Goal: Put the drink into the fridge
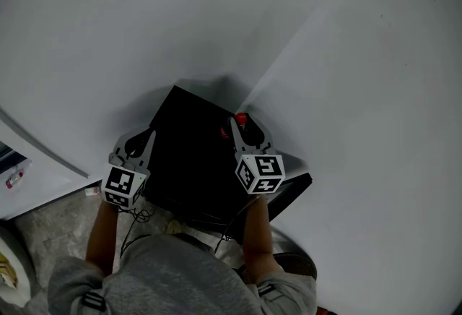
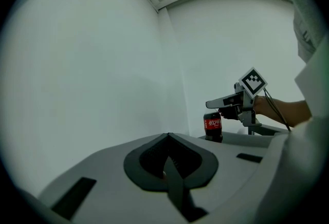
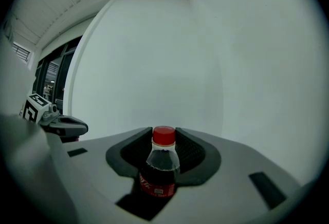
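A small cola bottle (image 3: 158,166) with a red cap (image 1: 240,118) stands upright between the jaws of my right gripper (image 3: 164,141), which close in on both its sides. The left gripper view shows that gripper (image 2: 226,104) level with the bottle's neck and the red label (image 2: 212,126) below it. In the head view the bottle sits over the far right part of a black box-shaped fridge (image 1: 186,162). My left gripper (image 2: 167,138) is shut with nothing in it and hovers at the fridge's left edge (image 1: 137,144).
White walls meet in a corner right behind the fridge. A white panel with small items (image 1: 14,178) runs along the left. Cables (image 1: 137,216) lie on the grey floor at the person's feet.
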The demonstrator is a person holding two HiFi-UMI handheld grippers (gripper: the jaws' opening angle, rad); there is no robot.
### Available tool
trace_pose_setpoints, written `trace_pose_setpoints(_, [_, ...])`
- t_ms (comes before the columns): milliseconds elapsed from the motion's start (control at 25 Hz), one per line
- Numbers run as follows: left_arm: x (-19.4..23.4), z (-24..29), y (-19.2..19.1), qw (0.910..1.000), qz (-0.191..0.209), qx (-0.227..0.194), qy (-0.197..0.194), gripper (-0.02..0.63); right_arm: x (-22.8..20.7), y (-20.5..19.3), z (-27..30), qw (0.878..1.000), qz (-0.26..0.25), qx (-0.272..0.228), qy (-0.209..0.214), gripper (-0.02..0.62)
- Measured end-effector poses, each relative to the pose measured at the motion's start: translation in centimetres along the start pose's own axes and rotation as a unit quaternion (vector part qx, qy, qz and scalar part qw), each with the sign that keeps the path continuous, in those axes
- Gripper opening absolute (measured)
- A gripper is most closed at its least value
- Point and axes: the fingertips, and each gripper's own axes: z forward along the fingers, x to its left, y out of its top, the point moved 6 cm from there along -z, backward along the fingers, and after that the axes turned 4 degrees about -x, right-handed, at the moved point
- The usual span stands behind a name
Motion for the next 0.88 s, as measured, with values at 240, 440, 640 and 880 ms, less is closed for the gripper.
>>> trace_pose_setpoints(240, [0.4, -0.7, 0.6, 0.9999, 0.000, -0.006, -0.010, 0.005, 0.6, 0.4, -0.6, 1.000, -0.002, 0.001, -0.019, 0.147])
trace_pose_setpoints(440, [0.3, -2.0, 0.5, 0.9995, -0.007, -0.009, -0.028, 0.003, 2.1, 2.1, -2.4, 0.999, -0.009, -0.013, -0.028, 0.147])
trace_pose_setpoints(640, [0.5, -3.6, 0.6, 0.9985, -0.009, -0.013, -0.052, 0.005, 4.1, 3.5, -4.6, 0.999, -0.012, -0.019, -0.048, 0.147])
trace_pose_setpoints(880, [0.6, -6.2, 0.5, 0.9967, -0.009, -0.018, -0.078, 0.005, 7.4, 4.1, -7.7, 0.998, -0.012, -0.024, -0.065, 0.147])
